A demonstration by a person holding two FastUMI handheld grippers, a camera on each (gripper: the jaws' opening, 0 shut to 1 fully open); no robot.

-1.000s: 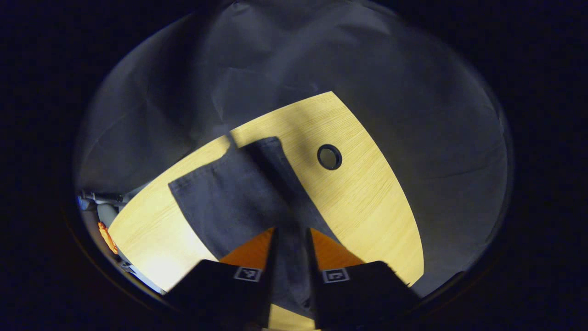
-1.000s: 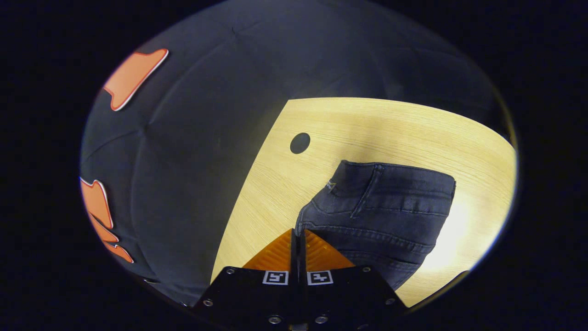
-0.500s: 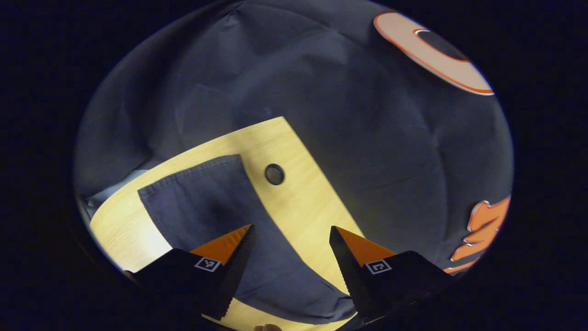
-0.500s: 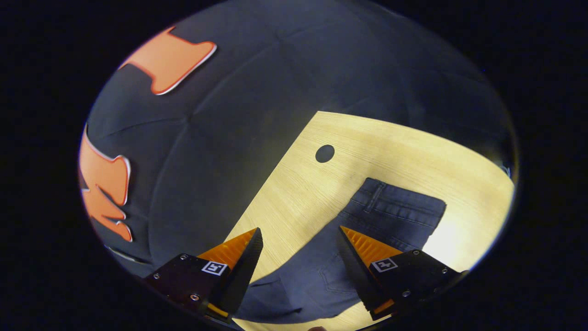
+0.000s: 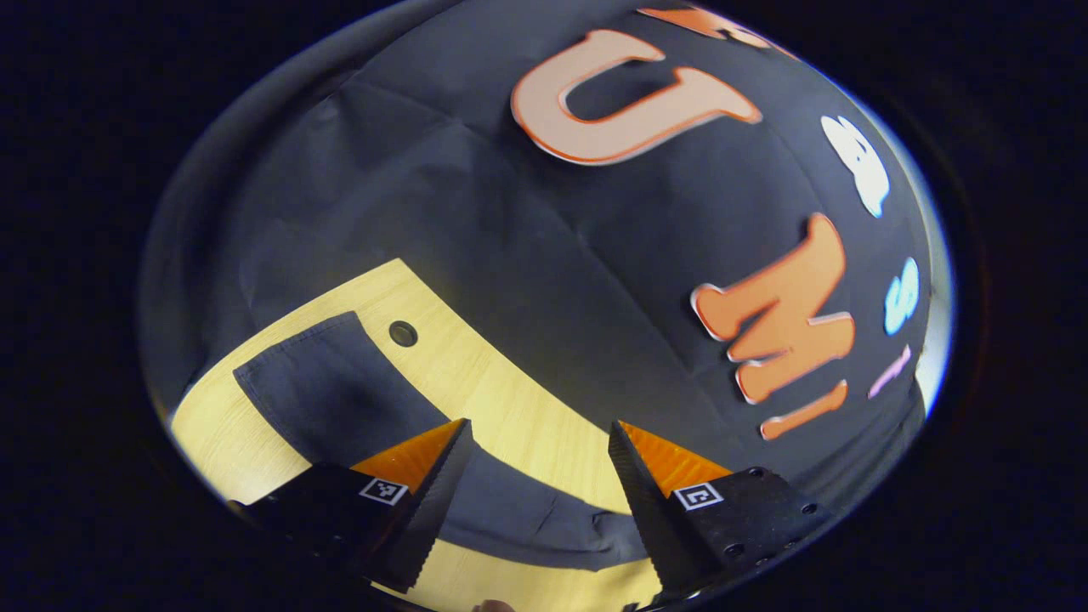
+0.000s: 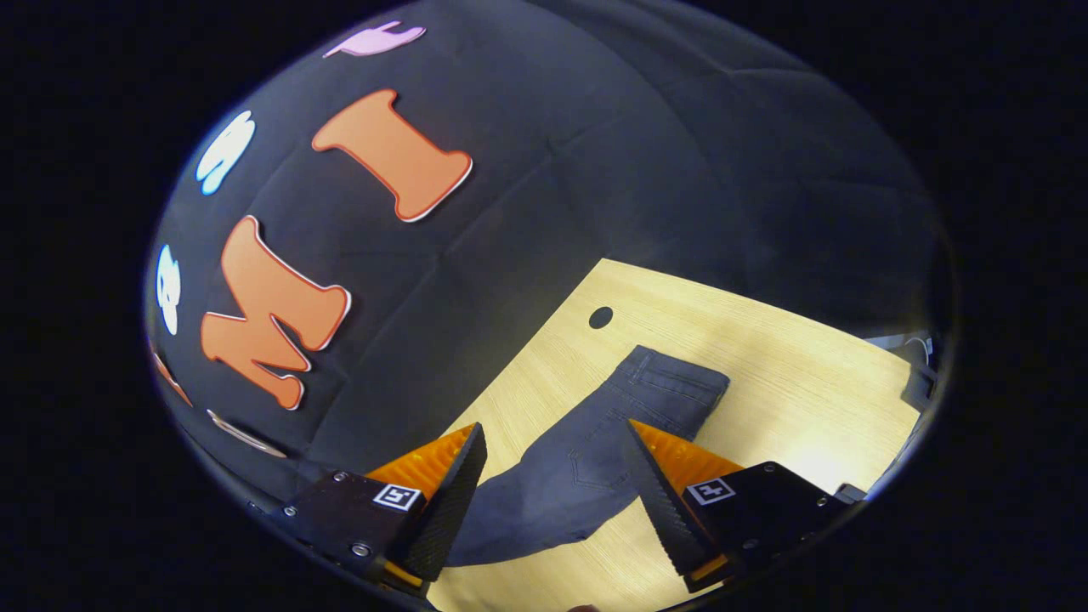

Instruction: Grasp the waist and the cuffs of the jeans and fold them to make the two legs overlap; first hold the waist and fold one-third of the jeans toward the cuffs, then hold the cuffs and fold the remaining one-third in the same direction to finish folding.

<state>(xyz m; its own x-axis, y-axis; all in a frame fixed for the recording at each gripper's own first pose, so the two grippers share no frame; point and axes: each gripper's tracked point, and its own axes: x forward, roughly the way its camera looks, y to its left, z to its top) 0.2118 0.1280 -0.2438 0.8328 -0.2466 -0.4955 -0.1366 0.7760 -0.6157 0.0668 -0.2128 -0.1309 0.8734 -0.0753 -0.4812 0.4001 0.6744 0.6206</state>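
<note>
Dark grey jeans [image 5: 340, 399] lie flat on a light wooden table [image 5: 476, 399], the two legs laid one over the other. In the left gripper view the cuff end [image 5: 289, 340] points away from me. In the right gripper view the waist end [image 6: 676, 382] with its seams lies farthest off. My left gripper [image 5: 537, 438] hangs open above the jeans, nothing between its fingers. Over the thigh part of the jeans [image 6: 578, 476], my right gripper [image 6: 554, 438] is likewise open and holds nothing.
A round cable hole [image 5: 403, 333] sits in the table near the cuff end, and another hole [image 6: 600, 318] lies near the waist. The black cloth wall rises right behind the table's far edge [image 6: 527, 348]. Some grey equipment [image 6: 914, 357] stands past the table's right end.
Both grippers let go of the jeans and opened, then lifted and drew back. The jeans now lie flat on the table and look smaller in both views.
</note>
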